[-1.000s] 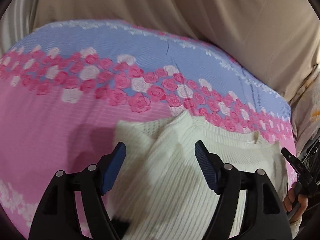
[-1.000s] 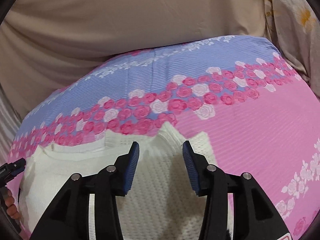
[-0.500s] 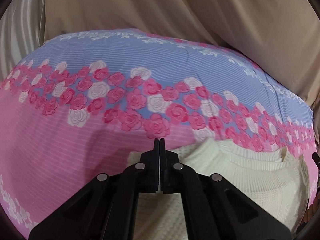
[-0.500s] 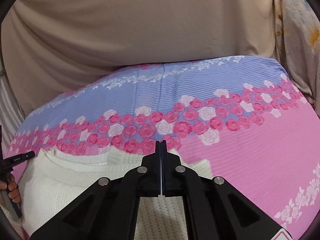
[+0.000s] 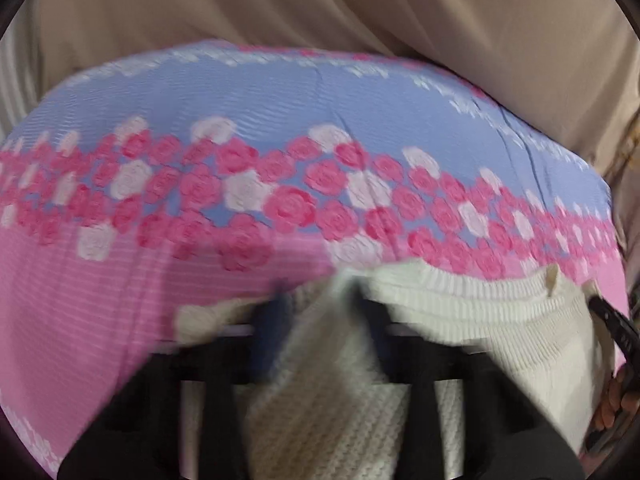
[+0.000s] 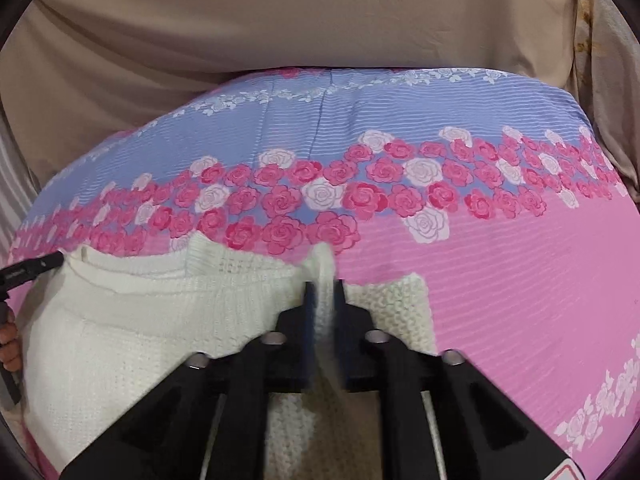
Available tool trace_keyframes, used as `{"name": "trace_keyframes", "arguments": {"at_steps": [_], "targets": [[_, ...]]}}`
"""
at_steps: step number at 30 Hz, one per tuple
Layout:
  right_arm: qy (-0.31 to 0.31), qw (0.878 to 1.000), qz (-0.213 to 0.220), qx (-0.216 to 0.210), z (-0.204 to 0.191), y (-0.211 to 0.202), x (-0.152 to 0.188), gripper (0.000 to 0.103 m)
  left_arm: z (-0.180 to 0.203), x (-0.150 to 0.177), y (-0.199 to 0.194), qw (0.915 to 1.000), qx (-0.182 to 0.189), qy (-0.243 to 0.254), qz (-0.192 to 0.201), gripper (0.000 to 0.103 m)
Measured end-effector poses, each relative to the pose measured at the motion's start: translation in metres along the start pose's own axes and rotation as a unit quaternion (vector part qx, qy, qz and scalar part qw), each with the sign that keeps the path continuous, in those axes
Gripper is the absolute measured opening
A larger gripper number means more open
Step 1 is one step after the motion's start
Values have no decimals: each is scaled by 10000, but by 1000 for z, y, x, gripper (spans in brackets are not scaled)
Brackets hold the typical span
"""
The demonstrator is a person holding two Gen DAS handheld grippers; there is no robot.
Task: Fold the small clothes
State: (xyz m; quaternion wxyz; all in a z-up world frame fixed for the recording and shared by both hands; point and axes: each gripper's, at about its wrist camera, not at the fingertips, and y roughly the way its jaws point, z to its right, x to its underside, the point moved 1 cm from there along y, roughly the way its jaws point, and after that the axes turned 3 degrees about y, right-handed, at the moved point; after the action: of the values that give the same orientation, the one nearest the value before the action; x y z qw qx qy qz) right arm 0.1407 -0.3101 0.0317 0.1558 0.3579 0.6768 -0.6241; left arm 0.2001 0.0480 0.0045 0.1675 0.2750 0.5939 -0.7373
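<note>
A small cream knit sweater (image 5: 480,320) lies on a pink and blue rose-print bedspread (image 5: 280,100); it also shows in the right wrist view (image 6: 120,320). My left gripper (image 5: 324,320) is blurred, its jaws parted with a ridge of the knit between them. My right gripper (image 6: 323,300) has its jaws close together, pinching a raised fold of the sweater (image 6: 323,276) at its right shoulder. The other gripper's tip shows at each view's edge (image 5: 612,320), (image 6: 32,270).
The bedspread (image 6: 520,280) covers the surface and ends at a rounded far edge. Beige draped cloth (image 6: 280,20) hangs behind it. Pink bedspread stretches to the right of the sweater in the right wrist view.
Both grippers were open over the sweater, then fully shut. Now the left jaws have parted again around the knit, and the right jaws hold a fold of it, slightly raised.
</note>
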Motion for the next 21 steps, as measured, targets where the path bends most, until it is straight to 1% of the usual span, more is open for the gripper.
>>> {"name": "trace_keyframes", "arguments": {"at_steps": [1, 2, 4, 5, 6, 7, 8, 9, 10, 11, 12, 13, 15, 17, 18, 19, 20, 21], "targets": [[71, 9996, 187, -211, 0, -10, -2, 8, -1, -1, -7, 9999, 20, -61, 129, 3], [95, 9981, 493, -367, -1, -27, -5, 8, -2, -3, -15, 9996, 53, -66, 270, 3], [143, 9941, 977, -448, 1, -54, -12, 8, -9, -9, -36, 9974, -22, -231, 689, 3], [264, 9922, 1126, -467, 7, -63, -15, 8, -12, -11, -40, 9964, -104, -298, 785, 3], [360, 9919, 1144, -407, 14, -63, -18, 7, -16, -13, -38, 9961, -154, -342, 797, 3], [408, 9935, 1017, -310, 20, -54, -20, 7, -20, -14, -28, 9970, -168, -356, 665, 0], [465, 9962, 724, -156, 28, -34, -19, 7, -24, -13, -12, 9975, -377, -385, 453, 0], [504, 9980, 387, 25, 33, -14, -17, 7, -25, -11, 0, 9967, -660, -337, 333, 0], [508, 9983, 107, 250, 36, 3, -13, 7, -28, -7, 13, 9963, -750, -361, 202, 0], [542, 9982, 4, 239, 38, 12, -7, 7, -28, -7, 10, 9962, -715, -398, 282, 0], [495, 9985, 53, 229, 36, 10, -5, 8, -28, -7, 8, 9970, -610, -420, 222, 0], [386, 9990, 30, 201, 32, 7, -7, 10, -29, -7, 5, 9975, -501, -432, 257, 0], [316, 9993, -32, 197, 29, 6, -8, 13, -31, -5, 4, 9972, -544, -475, 214, 0], [445, 9987, 105, 210, 30, -3, -8, 15, -36, -1, -8, 9969, -278, -680, 294, 1], [514, 9981, 273, 221, 32, -14, -6, 18, -38, 2, -19, 9963, -165, -756, 374, 5], [555, 9971, 460, 227, 31, -27, -3, 20, -38, 7, -32, 9960, -106, -768, 454, 21], [545, 9965, 596, 194, 25, -41, 1, 21, -39, 12, -45, 9958, -77, -734, 541, 32], [499, 9966, 656, 97, 18, -51, 4, 21, -39, 20, -60, 9954, -82, -706, 643, 56]]}}
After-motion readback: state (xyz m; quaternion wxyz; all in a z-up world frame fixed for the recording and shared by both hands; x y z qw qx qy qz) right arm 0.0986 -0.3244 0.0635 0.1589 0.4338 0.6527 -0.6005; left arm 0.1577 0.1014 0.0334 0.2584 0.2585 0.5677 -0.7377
